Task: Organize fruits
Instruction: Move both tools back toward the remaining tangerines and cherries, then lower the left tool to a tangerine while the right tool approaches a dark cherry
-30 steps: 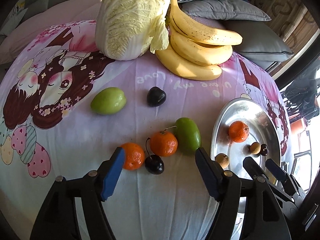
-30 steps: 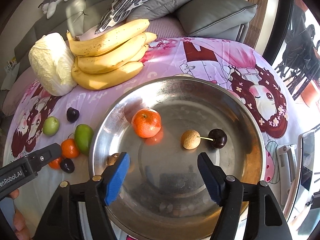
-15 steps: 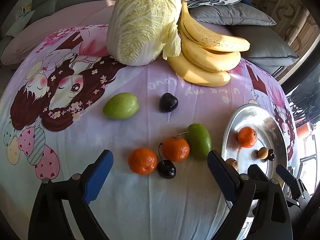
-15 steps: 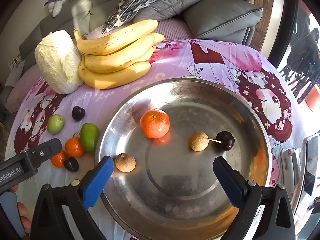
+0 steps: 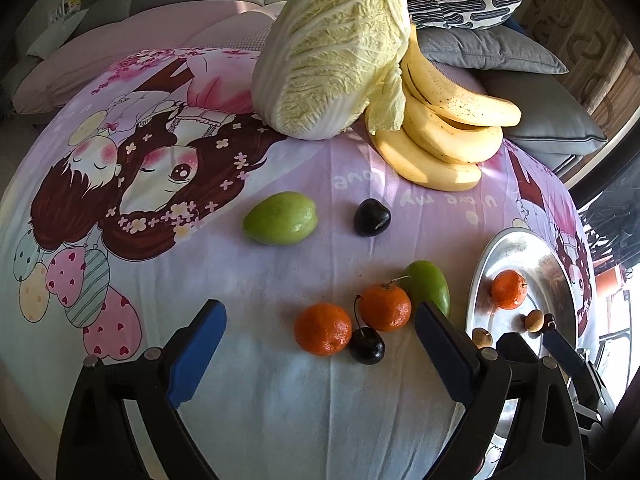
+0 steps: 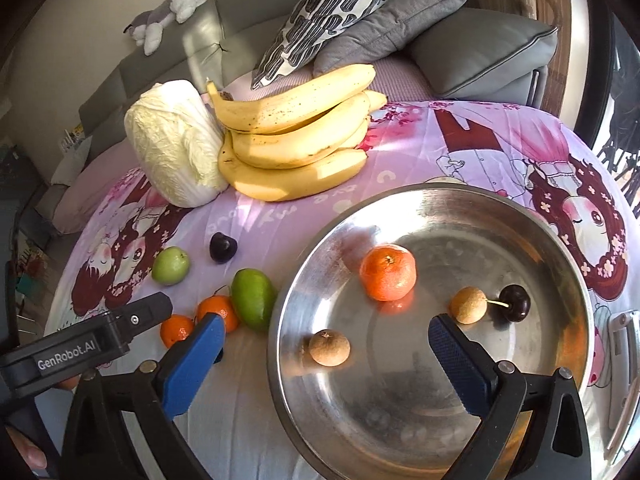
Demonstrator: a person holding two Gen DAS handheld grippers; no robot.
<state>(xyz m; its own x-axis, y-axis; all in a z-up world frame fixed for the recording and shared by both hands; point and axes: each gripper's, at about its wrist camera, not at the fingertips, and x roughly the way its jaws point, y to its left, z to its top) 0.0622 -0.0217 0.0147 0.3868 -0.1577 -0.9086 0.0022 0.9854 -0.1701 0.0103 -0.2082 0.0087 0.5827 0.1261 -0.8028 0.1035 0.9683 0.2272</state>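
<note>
My left gripper [image 5: 320,326] is open and empty, just short of two tangerines [image 5: 323,329], a dark cherry [image 5: 367,345] and a green mango [image 5: 428,285] on the purple cloth. A second green fruit [image 5: 281,219] and a dark plum [image 5: 372,217] lie farther off. My right gripper [image 6: 326,338] is open and empty over the near-left rim of the steel bowl [image 6: 560,248], which holds a tangerine [image 6: 388,273], two brown longans [image 6: 329,347] and a cherry [image 6: 515,303]. The left gripper body also shows in the right wrist view [image 6: 92,340].
A napa cabbage [image 5: 332,60] and a bunch of bananas [image 5: 444,132] lie at the far side of the table. Grey and patterned cushions [image 6: 400,28] and a sofa stand behind. The table edge curves away on the left and right.
Both grippers have opened wider and pulled back a little. A second longan now lies free in the bowl near the right gripper's left finger.
</note>
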